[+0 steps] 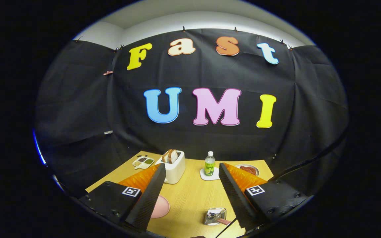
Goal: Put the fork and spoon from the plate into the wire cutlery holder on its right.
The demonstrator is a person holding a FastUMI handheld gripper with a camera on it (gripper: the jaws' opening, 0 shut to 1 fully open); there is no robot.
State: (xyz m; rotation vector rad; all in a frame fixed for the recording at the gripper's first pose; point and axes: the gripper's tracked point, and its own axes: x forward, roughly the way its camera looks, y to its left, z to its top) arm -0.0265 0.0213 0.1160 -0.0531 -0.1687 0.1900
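Gripper (192, 172) fingers stand wide apart, holding nothing, raised above the table (190, 195). Between them, toward 5 o'clock, the wire cutlery holder (215, 216) already contains cutlery with pink handles. The pink plate (161, 206) lies at 9 o'clock of it, appearing cleared. Toaster (174, 167) and bottle (209, 163) stand beyond.

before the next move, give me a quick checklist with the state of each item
1. Gripper open: ok, fingers spread wide with nothing between them.
2. Wire cutlery holder in view: ok, on the table between the fingers, nearer the right one.
3. Holder contents: something metal and a pinkish handle seem to sit in it; which utensil, cannot tell.
4. Pink plate in view: ok, partly hidden behind the left finger.
5. Fork or spoon left on the plate: cannot tell, most of it is covered.
6. Toaster and bottle out of the way: ok, both stand beyond the fingers.
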